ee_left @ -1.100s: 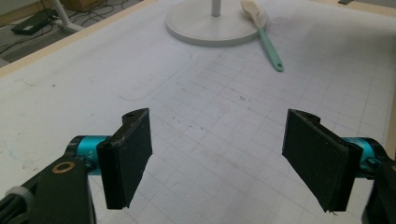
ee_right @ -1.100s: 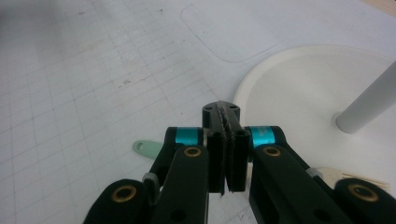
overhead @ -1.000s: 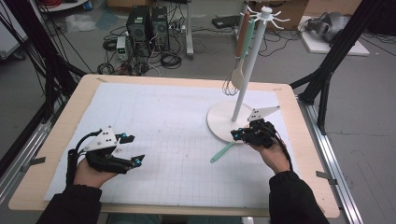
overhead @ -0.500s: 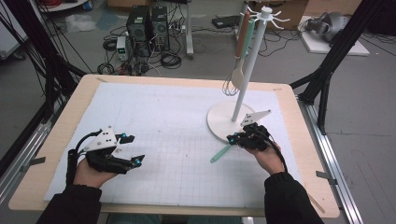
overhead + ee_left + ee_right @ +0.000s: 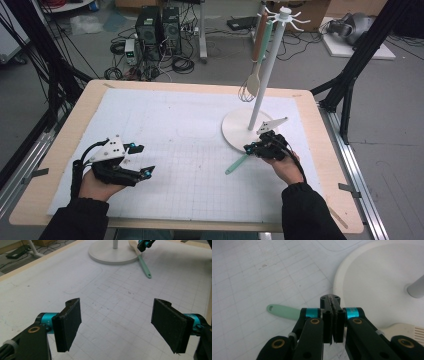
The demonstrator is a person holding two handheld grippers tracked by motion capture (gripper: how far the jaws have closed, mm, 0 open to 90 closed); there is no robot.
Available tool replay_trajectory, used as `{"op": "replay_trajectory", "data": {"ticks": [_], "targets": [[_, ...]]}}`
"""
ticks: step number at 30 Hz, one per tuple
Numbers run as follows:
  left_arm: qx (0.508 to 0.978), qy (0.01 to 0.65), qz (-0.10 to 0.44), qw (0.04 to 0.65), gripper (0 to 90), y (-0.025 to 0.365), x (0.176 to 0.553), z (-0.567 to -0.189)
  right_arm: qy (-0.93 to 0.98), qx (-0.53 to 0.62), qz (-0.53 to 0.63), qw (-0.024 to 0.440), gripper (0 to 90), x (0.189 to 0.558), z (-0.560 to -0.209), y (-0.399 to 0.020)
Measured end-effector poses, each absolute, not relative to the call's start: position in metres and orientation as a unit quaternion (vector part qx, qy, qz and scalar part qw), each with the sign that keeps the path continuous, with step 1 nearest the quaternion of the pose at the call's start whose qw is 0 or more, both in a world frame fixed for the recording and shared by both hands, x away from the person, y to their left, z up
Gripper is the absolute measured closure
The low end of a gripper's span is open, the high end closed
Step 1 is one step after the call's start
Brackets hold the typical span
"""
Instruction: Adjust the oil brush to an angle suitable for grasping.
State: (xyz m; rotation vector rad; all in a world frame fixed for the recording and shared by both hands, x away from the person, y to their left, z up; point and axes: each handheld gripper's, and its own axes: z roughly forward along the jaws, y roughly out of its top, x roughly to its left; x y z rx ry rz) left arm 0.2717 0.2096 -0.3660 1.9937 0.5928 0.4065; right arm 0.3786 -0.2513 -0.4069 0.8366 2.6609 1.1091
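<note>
Right now the right tool [image 5: 254,148] sits clenched shut just over the green-handled spatula [image 5: 236,164], nothing between its jaws. The spatula lies flat on the desk [image 5: 165,145], head against the base of the utensil stand [image 5: 239,131]. The left tool [image 5: 142,160] is released, jaws wide, parked well apart. Risk: with shut jaws it can only nudge the handle; pressing down may skid or pivot the spatula away, or knock the stand base.

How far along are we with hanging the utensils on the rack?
Done: two utensils hang on the rack. In hand: the shut right gripper sits over the green-handled spatula lying against the rack's base, not gripping it. Left: grasp, lift, hang it. The left gripper waits open.
</note>
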Motion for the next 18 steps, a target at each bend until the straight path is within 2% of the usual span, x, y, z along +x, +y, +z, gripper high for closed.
{"op": "replay_trajectory", "data": {"ticks": [18], "targets": [[0.821, 0.243, 0.164, 0.490, 24.3, 0.209, 0.272, -0.367, 0.878, 0.325, 0.340, 0.092, 89.1, 0.398, -0.411, -0.255]]}}
